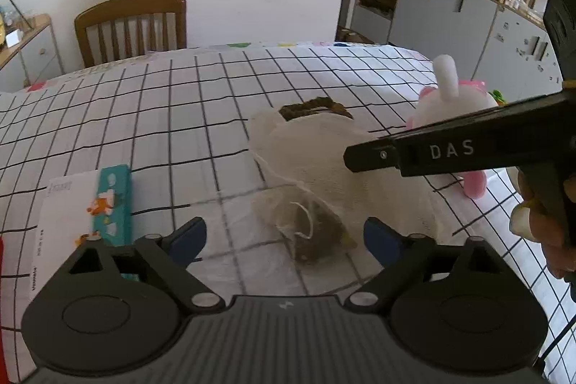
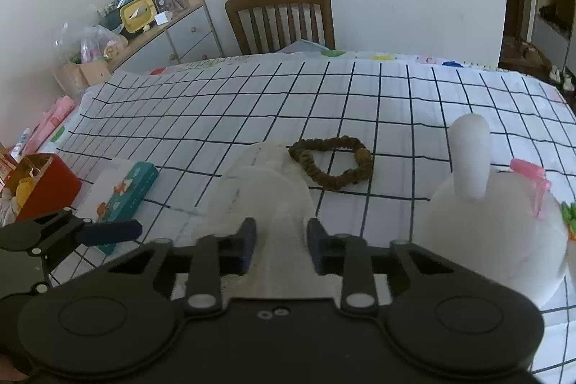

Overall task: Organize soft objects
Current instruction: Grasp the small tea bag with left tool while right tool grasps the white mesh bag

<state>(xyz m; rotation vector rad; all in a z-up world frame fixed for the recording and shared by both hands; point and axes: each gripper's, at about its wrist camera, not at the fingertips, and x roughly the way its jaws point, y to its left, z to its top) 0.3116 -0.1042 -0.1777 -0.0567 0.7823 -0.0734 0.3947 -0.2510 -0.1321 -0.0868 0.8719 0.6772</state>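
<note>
Scrunchie [image 2: 331, 164] whole only from right wrist

The counter [image 2: 396, 96] is covered in a matt white cloth printed with thin dark grid lines, slightly rumpled. On it lies a gauzy, loosely woven off-white mesh bag [image 1: 324, 153], sheer enough to show a dark lump inside. Just behind the bag sits a ruffled brown fabric scrunchie [image 2: 333, 162], coarse and crinkled. Right of the bag stands a white plush toy [image 2: 496, 225], soft and velvety, with a pink trim. Left of the bag lies a teal cardboard box [image 2: 131, 195] with a smooth printed finish. Both grippers are matt black plastic with dark blue pads [image 2: 246, 242].
</note>
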